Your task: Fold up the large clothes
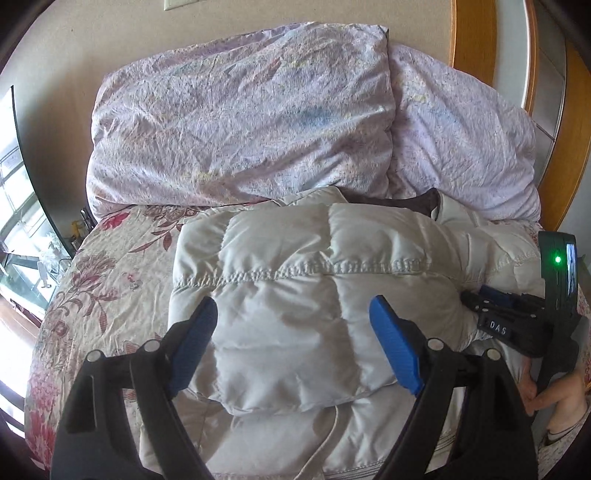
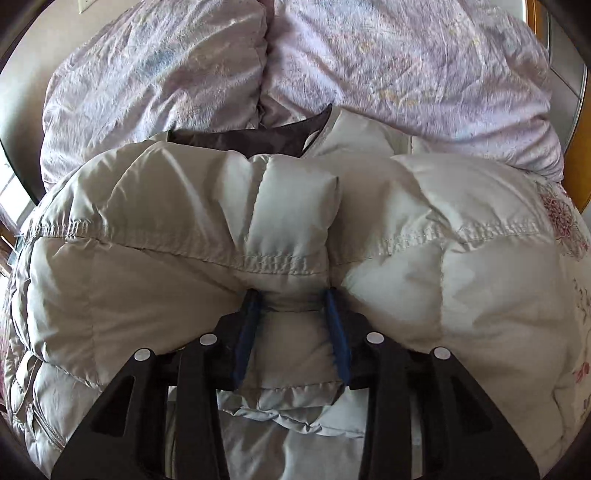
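A puffy off-white quilted jacket (image 1: 295,295) lies folded on a bed, on a floral bedspread (image 1: 110,266). In the left wrist view the jacket fills the centre and lower half. Its dark brown lining (image 1: 424,203) shows at the collar, toward one o'clock. Behind it, from eleven to two o'clock, two pale lilac pillows (image 1: 240,122) lean against a beige wall. A wooden headboard (image 1: 476,33) curves along the edge from one to three o'clock. A window (image 1: 18,206) sits at nine o'clock.

The left gripper (image 1: 293,321) hovers over the jacket's middle with its blue pads (image 1: 395,350) spread wide. Nothing is between them; the fabric lies beneath, not pinched.

At three o'clock in the same view the right gripper (image 1: 476,299) shows from the side, black with a green light, its tips pressed into the jacket's right edge. Part of the hand (image 1: 554,398) holding it shows at four o'clock.

In the right wrist view the jacket (image 2: 147,277) fills nearly the whole picture, with the lining (image 2: 251,140) at twelve o'clock and the pillows (image 2: 406,74) above it. The right gripper (image 2: 293,299) sits at the centre, toward six o'clock, narrowed partway. Its blue pads (image 2: 338,332) squeeze a thick bunched fold of the jacket, which bulges up between and past them. A strip of bedspread (image 2: 565,214) shows at three o'clock.
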{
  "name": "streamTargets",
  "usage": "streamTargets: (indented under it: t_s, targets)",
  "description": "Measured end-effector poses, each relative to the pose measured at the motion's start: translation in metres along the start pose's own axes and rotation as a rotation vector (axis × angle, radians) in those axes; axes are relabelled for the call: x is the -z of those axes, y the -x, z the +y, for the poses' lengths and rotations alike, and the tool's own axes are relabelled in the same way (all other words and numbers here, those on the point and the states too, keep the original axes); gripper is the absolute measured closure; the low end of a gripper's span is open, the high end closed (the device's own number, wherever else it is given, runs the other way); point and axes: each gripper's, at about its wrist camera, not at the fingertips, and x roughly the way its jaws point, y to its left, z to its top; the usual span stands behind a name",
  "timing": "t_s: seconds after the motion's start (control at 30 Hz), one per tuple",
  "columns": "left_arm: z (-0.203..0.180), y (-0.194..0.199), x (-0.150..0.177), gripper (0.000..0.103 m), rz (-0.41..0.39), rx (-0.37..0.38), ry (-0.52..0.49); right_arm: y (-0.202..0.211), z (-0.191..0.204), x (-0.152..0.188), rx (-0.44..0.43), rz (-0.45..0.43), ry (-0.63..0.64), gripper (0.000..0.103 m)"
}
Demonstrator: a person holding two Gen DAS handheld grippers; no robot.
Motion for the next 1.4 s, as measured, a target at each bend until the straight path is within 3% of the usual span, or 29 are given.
streamTargets:
  t_s: [0.23, 0.33, 0.4, 0.57, 0.77, 0.93, 1.13, 1.3, 1.4]
  targets:
    - [0.012, 0.017, 0.017, 0.019, 0.027, 0.02, -0.019, 0.003, -0.01, -0.004, -0.061, 0.043, -0.024, 0.06]
    - [0.027, 0.03, 0.026, 0.015, 0.046, 0.034, -0.019, 0.017, -0.021, -0.005, -0.11, 0.087, -0.046, 0.046]
    - [0.041, 0.038, 0.032, 0.013, 0.063, 0.05, -0.009, 0.04, -0.029, 0.001, -0.139, 0.087, -0.045, 0.029]
    - [0.088, 0.056, 0.056, 0.012, 0.141, 0.112, 0.038, 0.102, -0.067, 0.025, -0.177, 0.054, -0.034, 0.013]
    - [0.13, 0.068, 0.091, 0.01, 0.221, 0.114, 0.066, 0.155, -0.16, 0.074, -0.218, 0.095, -0.191, 0.013]
    - [0.154, 0.074, 0.124, 0.01, 0.302, 0.176, 0.141, 0.172, -0.216, 0.125, -0.204, 0.156, -0.288, 0.013]
    - [0.167, 0.08, 0.161, 0.014, 0.363, 0.358, 0.288, 0.179, -0.253, 0.179, -0.296, 0.191, -0.422, 0.015]
    - [0.155, 0.079, 0.177, 0.033, 0.422, 0.402, 0.296, 0.17, -0.267, 0.204, -0.405, 0.236, -0.495, 0.026]
    - [0.147, 0.081, 0.182, 0.035, 0.423, 0.405, 0.284, 0.163, -0.267, 0.212, -0.448, 0.264, -0.508, 0.031]
